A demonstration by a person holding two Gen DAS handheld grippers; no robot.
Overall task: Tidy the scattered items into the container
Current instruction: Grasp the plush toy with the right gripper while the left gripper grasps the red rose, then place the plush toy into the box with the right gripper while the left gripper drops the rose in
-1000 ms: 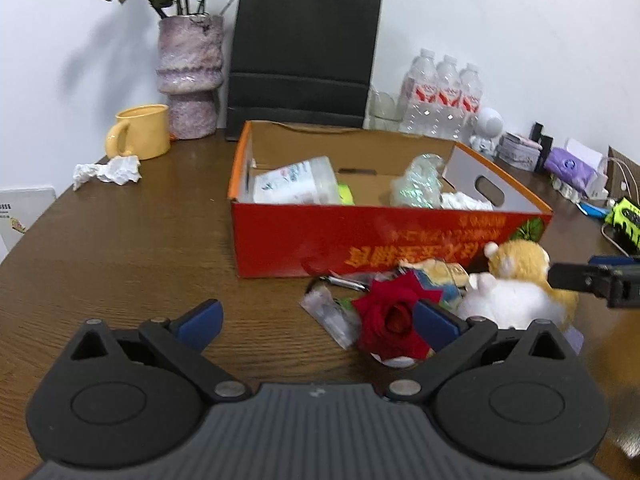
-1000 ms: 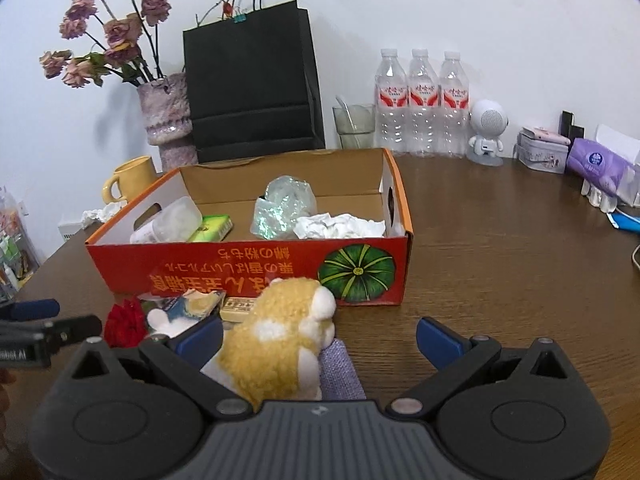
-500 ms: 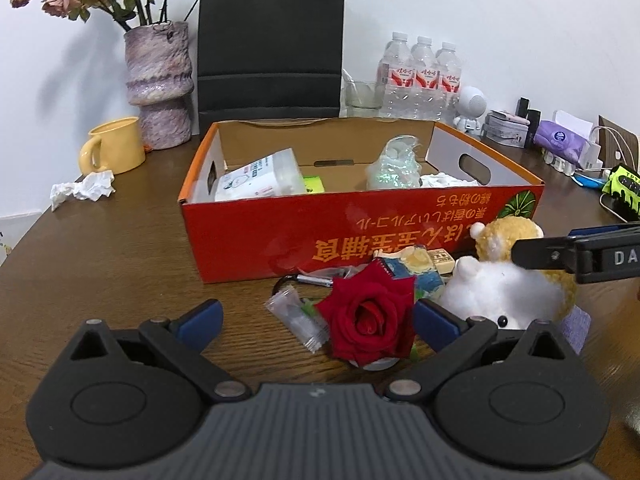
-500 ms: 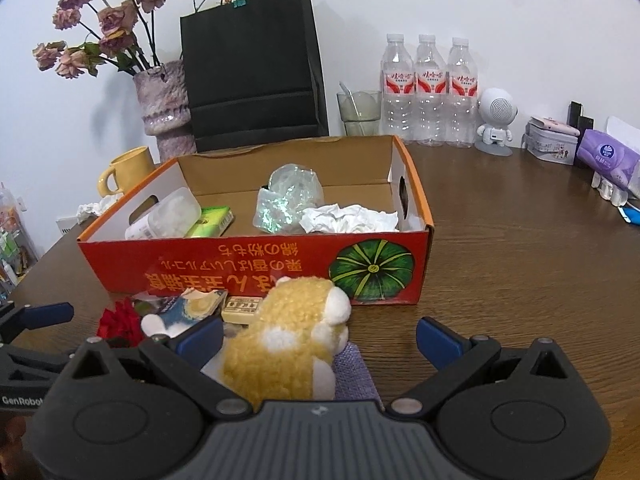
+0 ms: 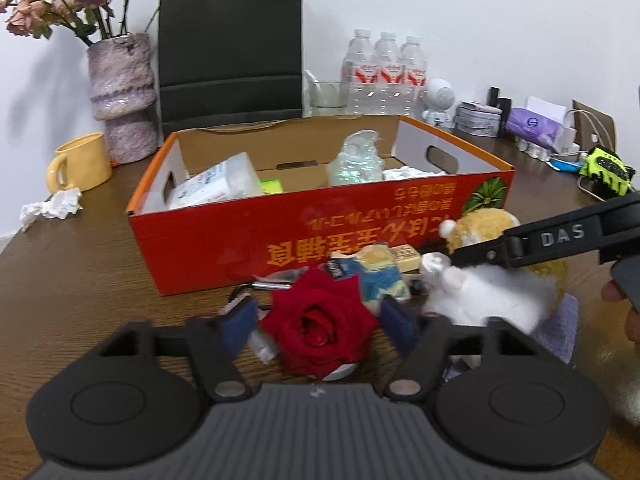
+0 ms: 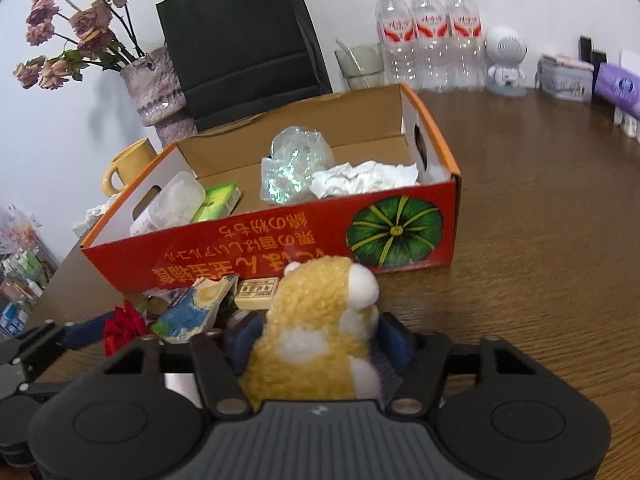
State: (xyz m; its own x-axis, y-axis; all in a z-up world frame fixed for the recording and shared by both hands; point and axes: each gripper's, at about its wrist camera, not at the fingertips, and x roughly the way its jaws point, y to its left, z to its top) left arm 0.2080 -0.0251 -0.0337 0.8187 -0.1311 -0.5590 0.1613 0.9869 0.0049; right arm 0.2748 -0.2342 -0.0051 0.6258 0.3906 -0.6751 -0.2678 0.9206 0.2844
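Note:
An orange cardboard box stands mid-table and holds a plastic tub, crumpled paper and a clear bag. Before it lies a red rose, between the blue pads of my left gripper. Those jaws are closing, with a sliver of gap still at the petals. My right gripper is closing on a yellow-and-white plush toy, its pads against the fur. A blue snack packet and a small beige box lie between the rose and the plush.
A purple cloth lies under the plush. Behind the box stand a vase, a black paper bag, a glass, three water bottles and a yellow mug. A crumpled tissue lies left, with small clutter at the right edge.
Both pairs of jaws have narrowed from wide open. The left gripper has slid so the rose sits centred between its pads. The right one has sunk closer around the plush.

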